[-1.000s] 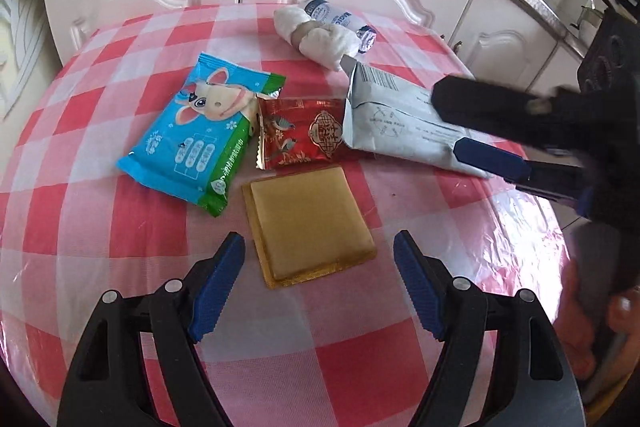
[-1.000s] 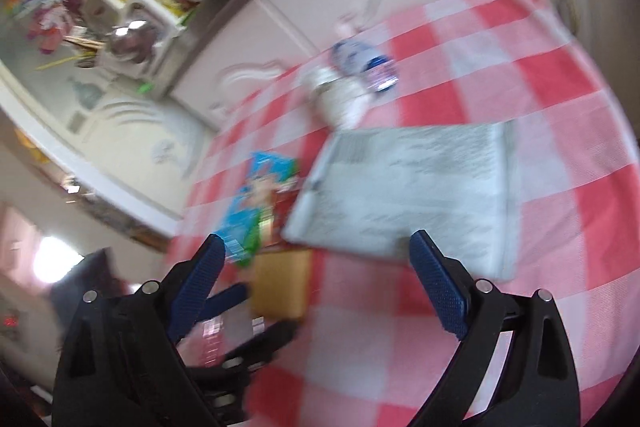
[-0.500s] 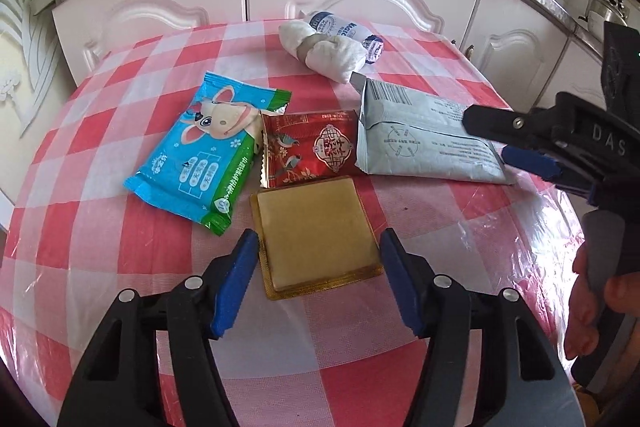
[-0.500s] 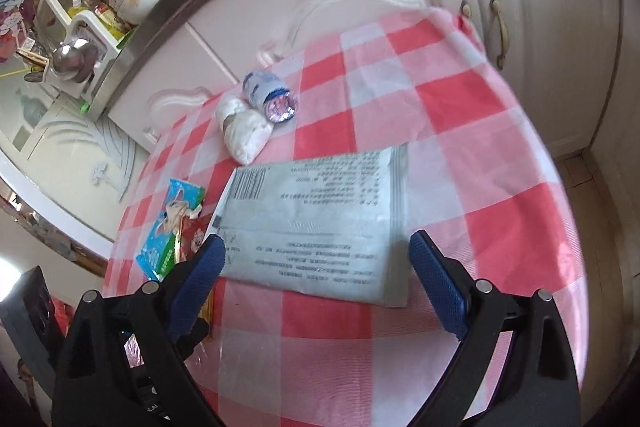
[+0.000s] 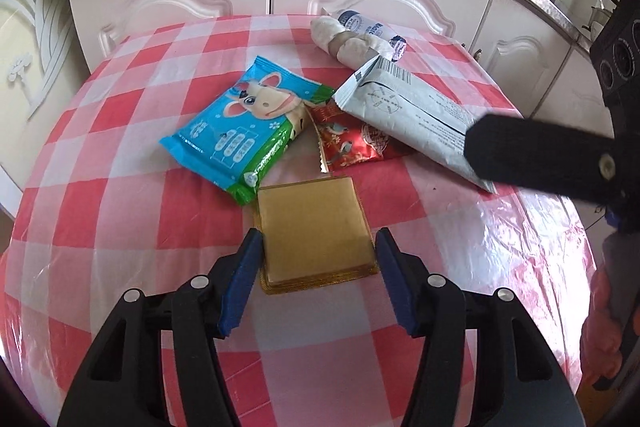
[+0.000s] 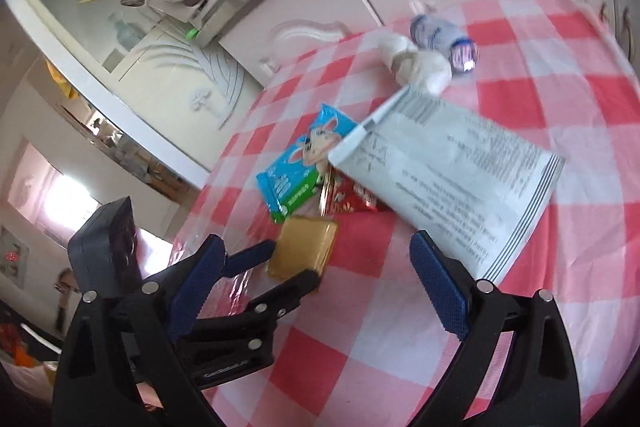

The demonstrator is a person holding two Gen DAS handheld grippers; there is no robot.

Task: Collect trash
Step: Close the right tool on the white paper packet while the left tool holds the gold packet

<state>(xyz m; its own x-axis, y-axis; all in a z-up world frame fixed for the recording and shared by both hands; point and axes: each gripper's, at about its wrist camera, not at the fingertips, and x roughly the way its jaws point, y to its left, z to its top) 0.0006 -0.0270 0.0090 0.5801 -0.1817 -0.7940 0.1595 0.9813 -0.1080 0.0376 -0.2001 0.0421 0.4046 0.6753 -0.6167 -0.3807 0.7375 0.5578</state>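
The round table (image 5: pixel 120 211), under a red-and-white checked cloth with a glossy clear film over it, carries all the trash in a loose cluster toward its far middle. The grey pouch (image 5: pixel 416 115), flat, printed, with a barcode at its far end, is the biggest piece; its far left corner lifts off the cloth, and its near right end sits by the right gripper (image 6: pixel 324 291), whose fingers are spread wide with nothing between them. Left of it lies the blue pack (image 5: pixel 244 131), plump and shiny, then the red wrapper (image 5: pixel 348 143), crinkled foil half under the pouch. Far behind are a white wad (image 5: pixel 348 41) and a small bottle (image 5: pixel 372 27).

The gold packet (image 5: pixel 312 227), square, flat and smooth, sits nearest. The left gripper (image 5: pixel 316 247) straddles it, jaws closing on its two side edges, pads just beside them, not yet pressing. Being thin, it will likely need the pads low against the cloth and square to the edges, or it may buckle or slip.
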